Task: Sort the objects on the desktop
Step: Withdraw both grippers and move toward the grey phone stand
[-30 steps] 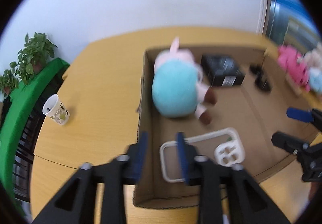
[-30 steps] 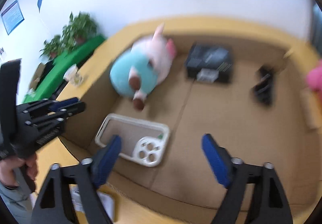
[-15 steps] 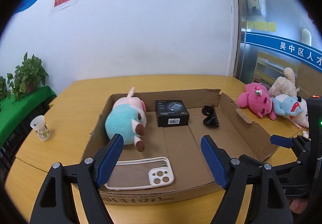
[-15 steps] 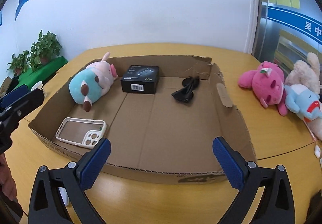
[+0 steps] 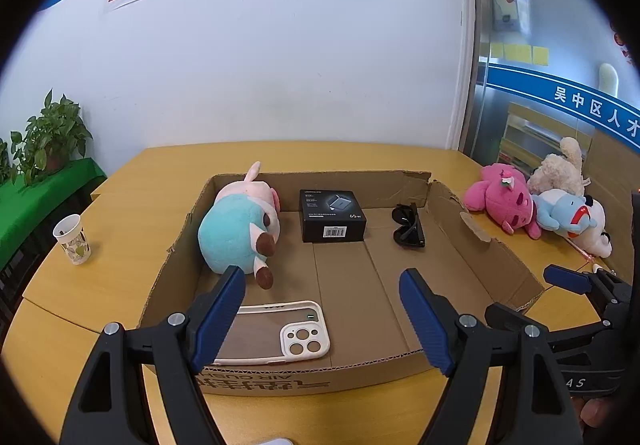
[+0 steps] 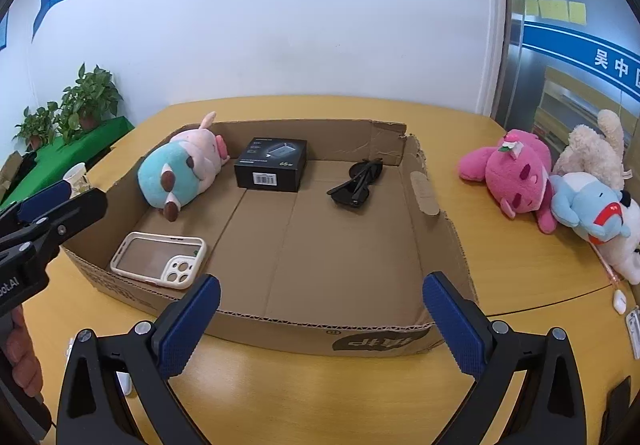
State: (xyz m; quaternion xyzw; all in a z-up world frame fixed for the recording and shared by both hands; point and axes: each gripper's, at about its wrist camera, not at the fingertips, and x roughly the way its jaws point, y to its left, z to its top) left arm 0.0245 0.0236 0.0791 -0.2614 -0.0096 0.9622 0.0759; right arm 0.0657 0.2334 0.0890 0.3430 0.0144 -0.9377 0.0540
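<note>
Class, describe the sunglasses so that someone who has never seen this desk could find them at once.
Start at the shallow cardboard box on the yellow table. Along its far wall lie three things; the sunglasses are the rightmost, beside the black carton. They alone are thin, glossy, dark and folded.

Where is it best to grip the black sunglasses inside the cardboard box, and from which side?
The sunglasses lie folded flat on the box floor, clear of the walls. Probably come from above and close the fingers across the narrow folded bundle near its middle, pinching frame and temples together.
</note>
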